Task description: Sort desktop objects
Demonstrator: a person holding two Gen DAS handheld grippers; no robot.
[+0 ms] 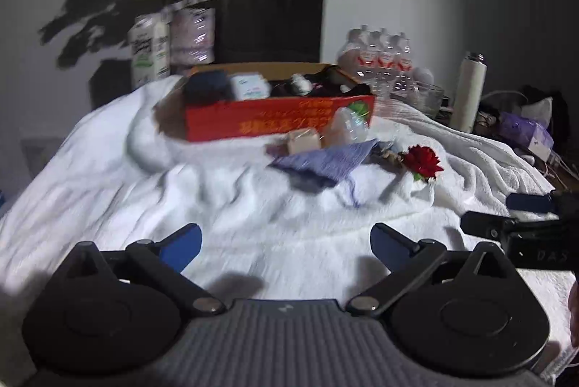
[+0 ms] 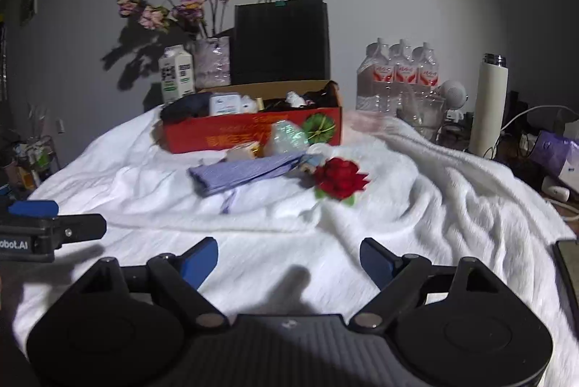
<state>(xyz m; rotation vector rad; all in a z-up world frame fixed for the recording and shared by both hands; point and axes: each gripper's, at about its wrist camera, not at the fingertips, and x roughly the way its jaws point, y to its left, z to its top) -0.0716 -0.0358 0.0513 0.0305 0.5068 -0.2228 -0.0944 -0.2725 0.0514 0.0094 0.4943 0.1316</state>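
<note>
Several loose things lay on the white towel point(image 2: 434, 206) in front of the red box point(image 2: 253, 134), so the sorting looked only partly done. The box, at about twelve o'clock from both grippers, already held a dark bundle point(image 2: 184, 108), a small white packet point(image 2: 224, 105) and some other small items too blurred to name.

Left outside, just before the box's front wall, were a folded blue cloth point(image 2: 246, 171), a red flower point(image 2: 340, 182) at roughly one o'clock, a small pale block point(image 2: 242, 152) and a clear crumpled plastic piece point(image 2: 286, 137) that touched or nearly touched the box. By my reading, these four were what remained to be put away.

The left gripper point(image 1: 286, 247) hovered over bare towel with its jaws wide and nothing between them. The right gripper point(image 2: 289, 260) was the same: jaws wide, empty, with the cloth and flower well ahead of it. Each gripper showed at the edge of the other's view, so the two sat side by side.

Behind the box stood a black bag point(image 2: 282, 39), a milk carton point(image 2: 175, 74), a vase of flowers point(image 2: 213, 61), water bottles point(image 2: 398, 76) and a white flask point(image 2: 488, 105) at two o'clock; whether these belonged to the sorting I could not tell.
</note>
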